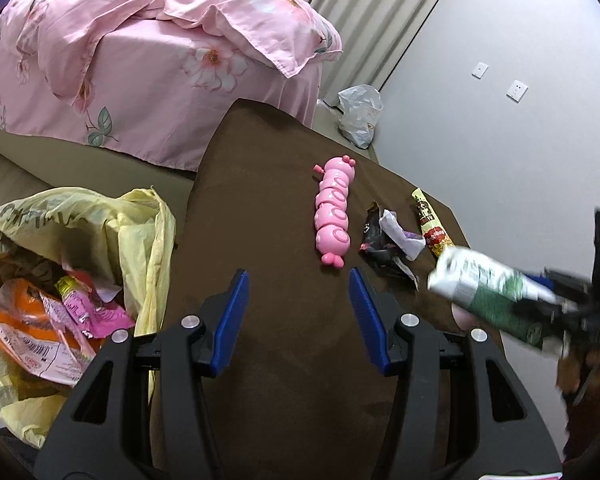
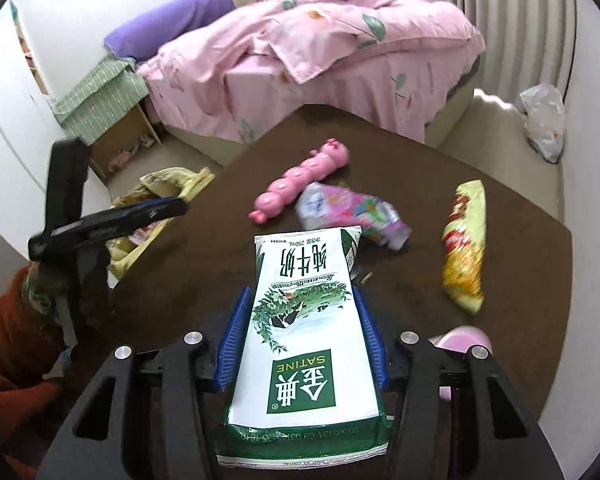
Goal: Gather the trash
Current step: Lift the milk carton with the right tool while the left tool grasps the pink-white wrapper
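Bedroom clutter surrounds a dark brown cloth-covered table (image 2: pixel 480 352), with a pink floral bed (image 2: pixel 340 52) beyond it. Gripped by its sides between the right gripper (image 2: pixel 300 320)'s blue pads, a green-and-white milk carton (image 2: pixel 304 320) hangs above the near part of the table, probably bound for the yellow plastic trash bag (image 1: pixel 100 232) gaping off the table's left edge, already holding wrappers. Over the table beside that bag, the left gripper (image 1: pixel 296 312) hovers with jaws apart and empty. A crumpled black-and-white wrapper (image 1: pixel 388 244) and a long yellow snack packet (image 2: pixel 464 240) lie right of the pink segmented caterpillar toy (image 1: pixel 334 216), awaiting collection.
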`<action>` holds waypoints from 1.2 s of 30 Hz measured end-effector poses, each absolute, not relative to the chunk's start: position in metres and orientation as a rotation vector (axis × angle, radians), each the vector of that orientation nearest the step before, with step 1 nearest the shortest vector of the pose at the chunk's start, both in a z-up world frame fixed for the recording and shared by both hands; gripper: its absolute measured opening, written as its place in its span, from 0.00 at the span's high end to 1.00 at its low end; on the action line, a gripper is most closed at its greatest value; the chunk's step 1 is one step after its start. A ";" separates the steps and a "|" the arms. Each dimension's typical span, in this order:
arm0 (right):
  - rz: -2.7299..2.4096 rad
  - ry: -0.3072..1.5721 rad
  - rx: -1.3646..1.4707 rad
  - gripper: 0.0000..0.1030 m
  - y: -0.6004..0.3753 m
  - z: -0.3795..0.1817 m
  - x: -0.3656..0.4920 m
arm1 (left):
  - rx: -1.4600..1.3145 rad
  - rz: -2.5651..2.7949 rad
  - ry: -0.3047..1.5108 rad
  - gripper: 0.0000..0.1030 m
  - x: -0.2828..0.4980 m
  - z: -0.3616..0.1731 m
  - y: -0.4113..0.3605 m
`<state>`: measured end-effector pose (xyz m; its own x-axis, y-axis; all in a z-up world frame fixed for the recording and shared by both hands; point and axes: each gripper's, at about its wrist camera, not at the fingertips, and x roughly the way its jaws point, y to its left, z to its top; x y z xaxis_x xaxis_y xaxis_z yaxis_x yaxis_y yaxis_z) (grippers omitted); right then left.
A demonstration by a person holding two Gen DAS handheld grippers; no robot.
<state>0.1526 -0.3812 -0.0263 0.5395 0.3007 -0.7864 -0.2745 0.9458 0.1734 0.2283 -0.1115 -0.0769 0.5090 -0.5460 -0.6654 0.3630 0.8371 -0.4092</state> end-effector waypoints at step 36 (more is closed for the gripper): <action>0.285 0.809 -0.031 0.51 -0.381 -0.056 0.101 | -0.157 -0.629 0.921 0.52 0.217 -0.086 -0.149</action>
